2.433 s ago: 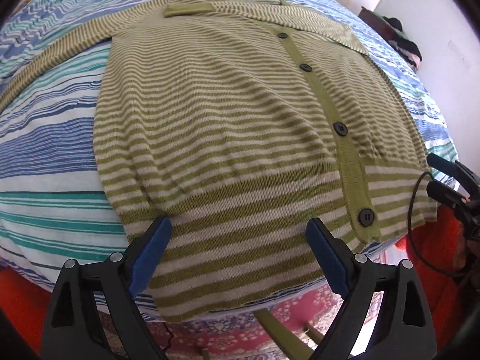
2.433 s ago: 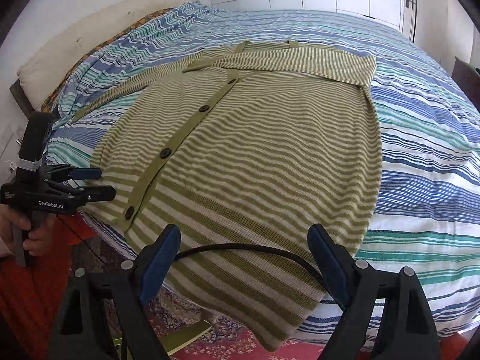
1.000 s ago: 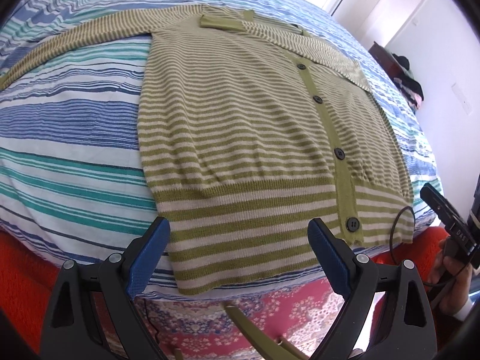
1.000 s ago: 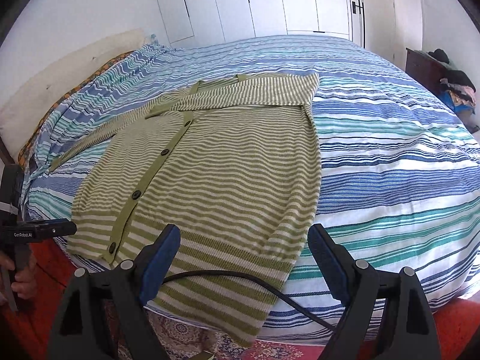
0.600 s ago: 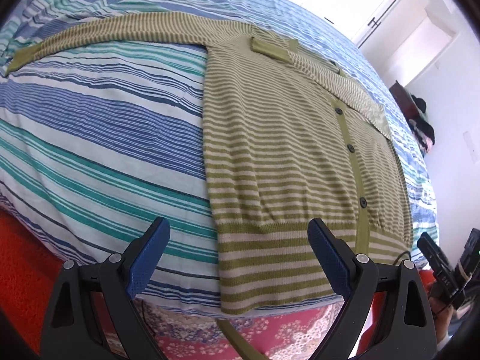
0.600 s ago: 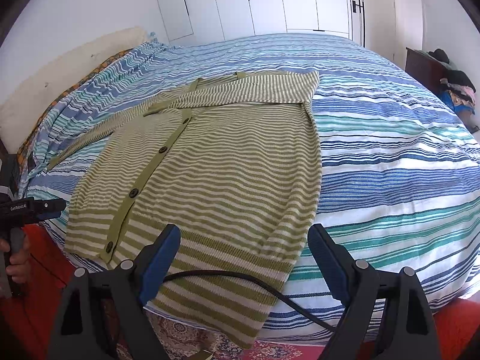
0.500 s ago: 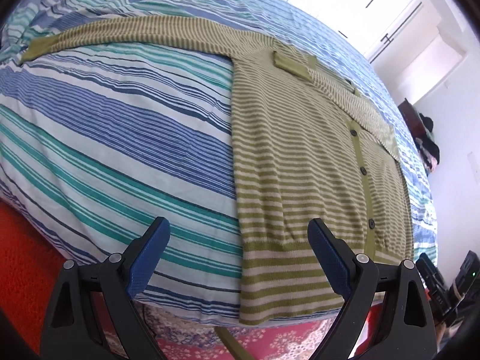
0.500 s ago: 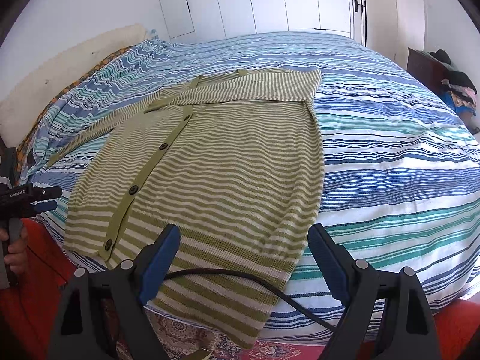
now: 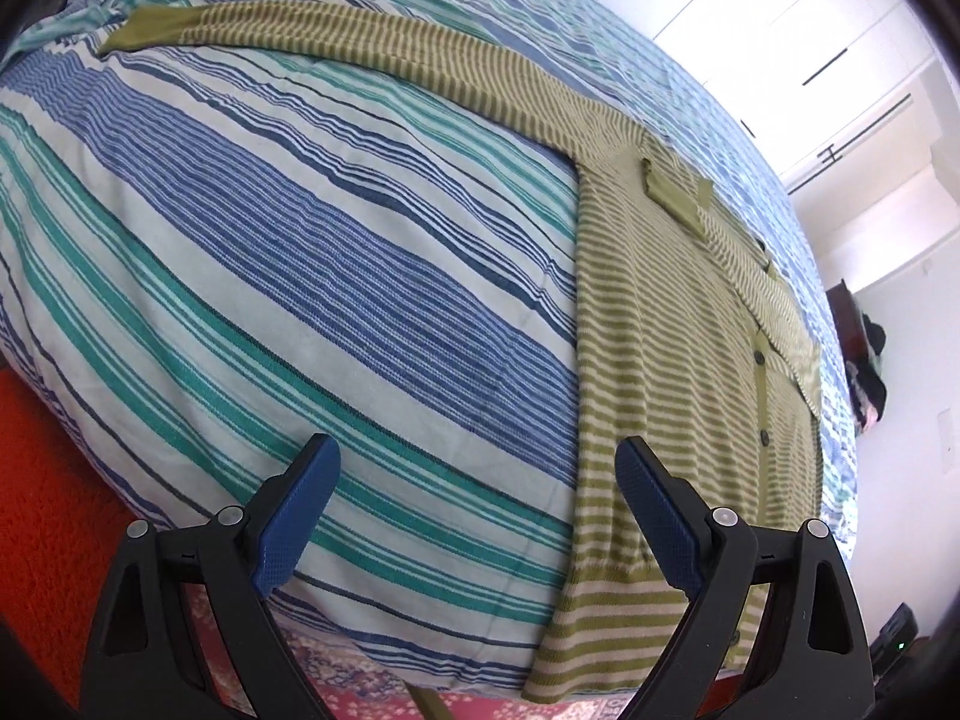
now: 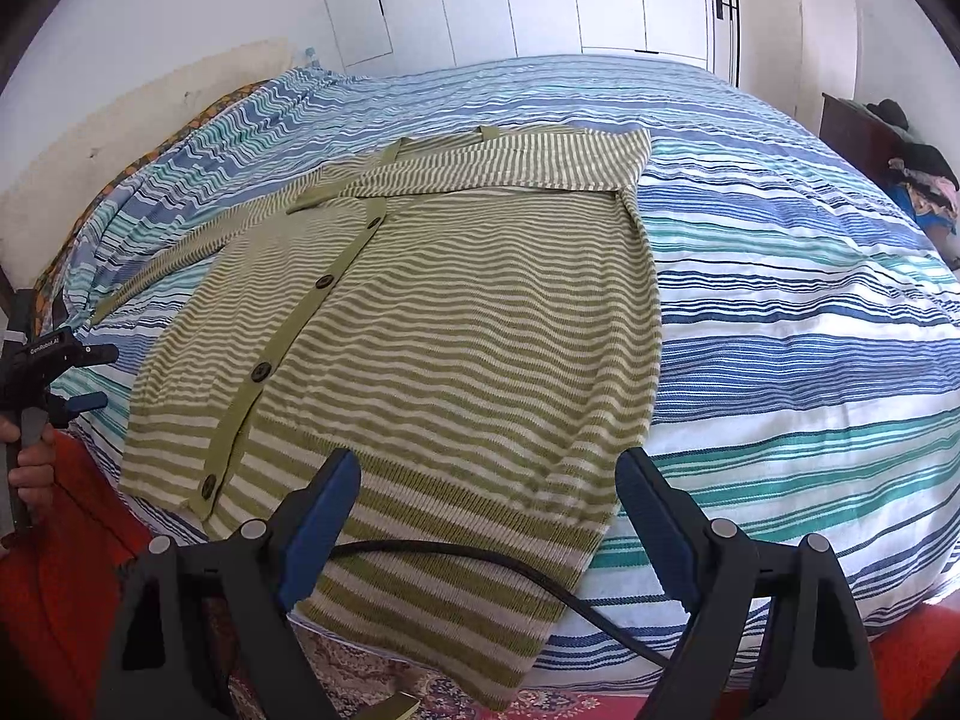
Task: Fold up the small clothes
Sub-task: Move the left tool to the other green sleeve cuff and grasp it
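Cardigan (image 10: 432, 324), green-and-cream striped, is being shown lying flat and buttoned on the striped bed cover (image 10: 810, 324), hem hanging over the near edge, one sleeve folded across the chest, the other sleeve (image 9: 384, 54) stretched out over the cover. The left gripper (image 9: 474, 516) is being held level beside the bed edge, jaws wide apart, nothing between them, beside the hem. The right gripper (image 10: 489, 516) is being held low over the hem, jaws spread, a black cable (image 10: 480, 558) crossing between them.
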